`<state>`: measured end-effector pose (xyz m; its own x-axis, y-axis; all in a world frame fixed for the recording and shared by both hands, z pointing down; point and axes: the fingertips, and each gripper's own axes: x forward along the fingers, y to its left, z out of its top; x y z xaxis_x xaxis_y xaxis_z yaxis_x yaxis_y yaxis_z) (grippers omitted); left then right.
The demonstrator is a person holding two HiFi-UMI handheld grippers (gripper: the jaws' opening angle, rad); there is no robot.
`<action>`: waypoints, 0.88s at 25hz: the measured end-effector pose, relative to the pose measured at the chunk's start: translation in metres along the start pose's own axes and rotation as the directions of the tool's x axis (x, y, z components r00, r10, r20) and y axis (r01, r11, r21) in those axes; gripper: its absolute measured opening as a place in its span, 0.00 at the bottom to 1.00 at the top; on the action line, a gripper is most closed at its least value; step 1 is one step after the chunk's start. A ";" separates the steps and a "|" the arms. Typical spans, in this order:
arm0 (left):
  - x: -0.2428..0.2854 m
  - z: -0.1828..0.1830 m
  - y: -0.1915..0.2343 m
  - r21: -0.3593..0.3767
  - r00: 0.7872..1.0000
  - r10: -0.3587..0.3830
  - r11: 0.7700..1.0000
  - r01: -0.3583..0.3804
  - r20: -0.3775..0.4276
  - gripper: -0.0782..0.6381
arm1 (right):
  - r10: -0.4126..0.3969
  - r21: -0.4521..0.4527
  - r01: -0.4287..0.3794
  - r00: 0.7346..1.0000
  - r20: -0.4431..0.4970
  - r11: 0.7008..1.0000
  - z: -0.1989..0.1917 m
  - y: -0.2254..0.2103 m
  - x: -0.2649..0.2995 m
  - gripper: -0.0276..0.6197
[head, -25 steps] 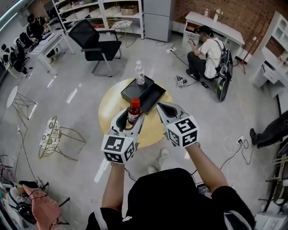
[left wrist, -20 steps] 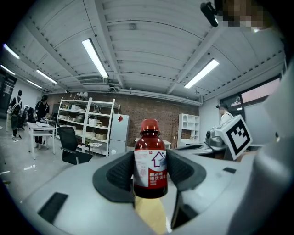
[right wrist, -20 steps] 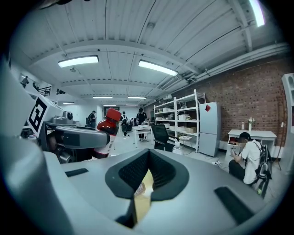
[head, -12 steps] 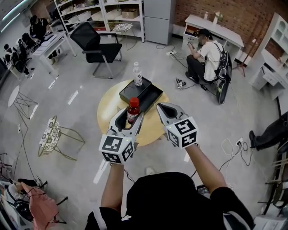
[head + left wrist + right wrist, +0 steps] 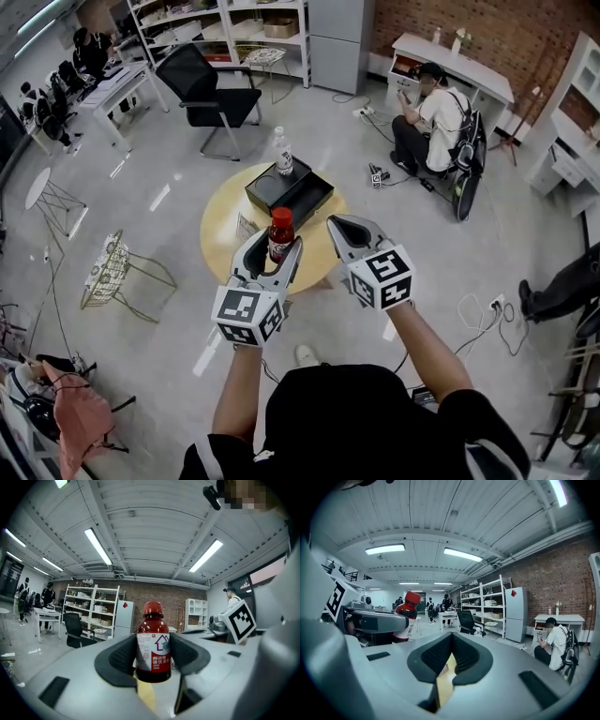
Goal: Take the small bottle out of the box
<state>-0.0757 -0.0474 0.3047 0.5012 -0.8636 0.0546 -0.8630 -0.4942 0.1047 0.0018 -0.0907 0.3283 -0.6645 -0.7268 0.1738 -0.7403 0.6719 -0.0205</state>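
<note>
Red-capped, the small dark bottle with a white label [image 5: 279, 234] stands upright, pinched at its middle by the jaws of the left gripper [image 5: 277, 251]. It is above the round yellow table [image 5: 220, 225], outside the open black box [image 5: 314, 200] at its 12 o'clock. At 3 o'clock, the right gripper [image 5: 345, 227] has its jaws pressed together, with nothing between.

Pads of your left gripper [image 5: 274, 249] hide the sides of the small red-capped dark bottle [image 5: 153, 644]; label print unreadable. Clear plastic bottle [image 5: 283, 152]: in or behind the black rectangular box [image 5: 265, 194], can't tell.
</note>
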 end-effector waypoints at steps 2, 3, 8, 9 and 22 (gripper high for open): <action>-0.002 0.001 -0.012 0.006 1.000 0.008 1.000 -0.008 0.006 0.42 | 0.011 0.004 -0.011 1.000 0.007 1.000 0.000 -0.001 -0.009 0.05; -0.005 0.002 -0.018 0.009 1.000 0.013 1.000 -0.013 0.012 0.42 | 0.016 0.009 -0.016 1.000 0.012 1.000 0.001 -0.001 -0.014 0.05; -0.023 0.007 -0.036 0.019 0.998 0.048 0.999 -0.049 0.045 0.42 | 0.038 0.016 -0.039 0.999 0.031 0.999 0.000 0.008 -0.033 0.05; -0.026 0.007 -0.040 0.019 0.997 0.054 0.998 -0.055 0.047 0.42 | 0.043 0.017 -0.044 0.998 0.034 0.999 0.000 0.010 -0.038 0.05; -0.082 -0.006 -0.098 0.005 0.994 0.099 0.995 -0.099 0.057 0.42 | 0.068 0.018 -0.069 0.997 0.048 0.997 -0.016 0.035 -0.105 0.05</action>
<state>-0.0318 0.0728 0.2957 0.4092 -0.9124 0.0083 -0.9087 -0.4067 0.0935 0.0471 0.0111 0.3253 -0.7176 -0.6853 0.1243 -0.6943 0.7179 -0.0504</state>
